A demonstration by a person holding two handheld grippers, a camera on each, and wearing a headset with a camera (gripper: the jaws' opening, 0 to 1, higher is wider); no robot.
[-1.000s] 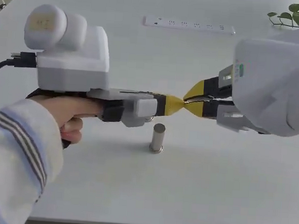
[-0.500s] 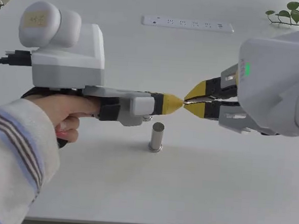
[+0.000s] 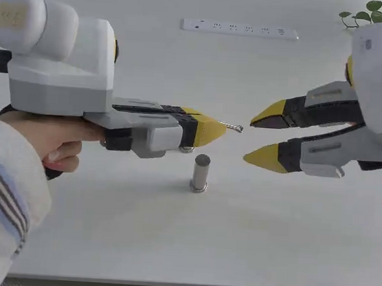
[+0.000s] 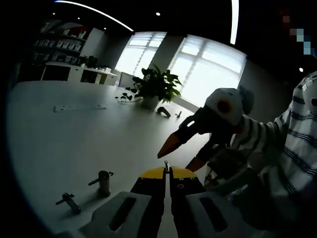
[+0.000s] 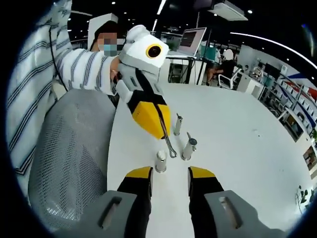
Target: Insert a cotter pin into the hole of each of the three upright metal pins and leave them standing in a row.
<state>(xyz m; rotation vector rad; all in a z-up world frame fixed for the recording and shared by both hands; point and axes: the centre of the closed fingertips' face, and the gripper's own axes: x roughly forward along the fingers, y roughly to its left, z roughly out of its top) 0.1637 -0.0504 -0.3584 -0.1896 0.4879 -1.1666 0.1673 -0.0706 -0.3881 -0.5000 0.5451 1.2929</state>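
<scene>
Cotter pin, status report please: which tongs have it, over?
Left tongs shut on cotter pin. Right tongs open, apart from it. Bare metal pin stands below, nothing in the way.

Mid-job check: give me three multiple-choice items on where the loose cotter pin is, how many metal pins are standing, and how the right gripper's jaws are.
1. Where is the loose cotter pin?
A) flat on the table
B) at the tips of the left gripper
C) inside the right gripper

2. How many metal pins stand on the table in the right gripper view?
A) one
B) three
C) five

3. How do the right gripper's jaws stand?
A) apart, holding nothing
B) shut on a metal pin
C) shut on the cotter pin

Answers:
1 B: the cotter pin sticks out of the left gripper's shut yellow tips.
2 B: three metal pins stand close together just ahead of the jaws.
3 A: the head view shows an empty gap between the two tips.
</scene>
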